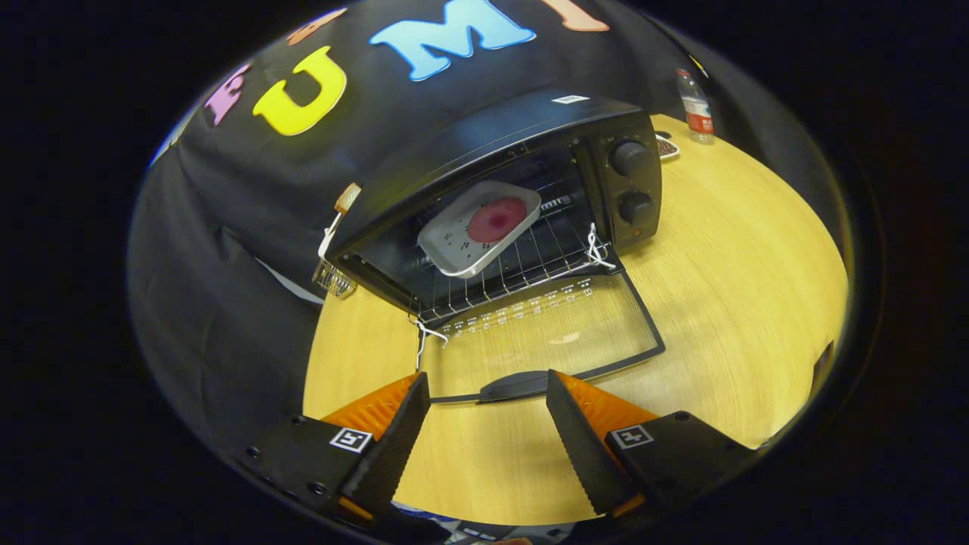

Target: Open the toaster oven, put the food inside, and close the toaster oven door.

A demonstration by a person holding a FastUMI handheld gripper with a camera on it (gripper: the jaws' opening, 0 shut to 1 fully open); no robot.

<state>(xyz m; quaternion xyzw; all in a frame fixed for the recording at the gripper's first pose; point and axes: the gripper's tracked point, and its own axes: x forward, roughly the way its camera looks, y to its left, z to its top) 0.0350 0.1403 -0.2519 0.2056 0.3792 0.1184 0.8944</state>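
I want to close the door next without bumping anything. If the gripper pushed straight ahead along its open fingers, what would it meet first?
Most likely the dark handle of the lowered glass oven door, just ahead between the open gripper's fingertips. Beyond it lie the wire rack and white tray of pink food. Depth is uncertain.

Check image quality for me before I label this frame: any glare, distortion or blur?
Gripper view: fisheye bending curves the table edge and tilts the toaster oven; a faint reflection sits on the open glass door; the tray inside stays sharp; the open gripper is sharp too.
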